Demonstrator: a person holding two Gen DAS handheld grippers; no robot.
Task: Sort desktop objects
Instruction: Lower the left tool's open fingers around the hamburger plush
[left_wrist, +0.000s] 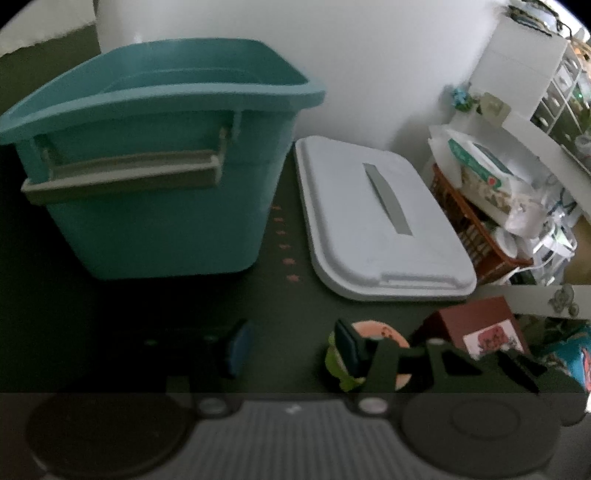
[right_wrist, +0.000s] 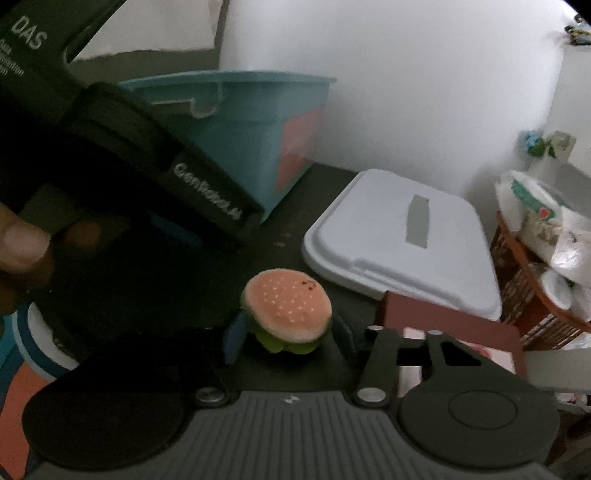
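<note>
Two claws showed over a dark worktop (left_wrist: 288, 306), one in each wrist view. In the right wrist view the right claw (right_wrist: 290, 332) sat at lower centre with a toy burger (right_wrist: 288, 308) between its blue pads; the left pad (right_wrist: 234, 334) lay against the burger's green edge and the right pad stood just beside its other side, but the dim picture did not settle whether they pressed on it, so I cannot tell if it was clamped. The burger rested on the worktop, its orange bun dotted with white. The left device crossed the upper left of that frame as a dark bar, with a person's hand (right_wrist: 22, 240) at the left edge. Behind it stood a teal bin (right_wrist: 258, 122), open at the top, with a pink patch on its side. A white lid (right_wrist: 402, 236) with a grey strip lay flat at centre right, and a brown box (right_wrist: 450, 321) sat just in front of it, near the burger. In the left wrist view the left claw (left_wrist: 291, 350) stood apart at the lower centre, with bare worktop between its pads; the burger (left_wrist: 369, 332) lay just behind its right pad, largely hidden by the linkage. The bin (left_wrist: 159, 166) filled the upper left of this frame, the lid (left_wrist: 376, 218) lay at centre right, and the box (left_wrist: 476, 321) showed at lower right. A cluttered basket (left_wrist: 480, 236) stood at the right edge.
</note>
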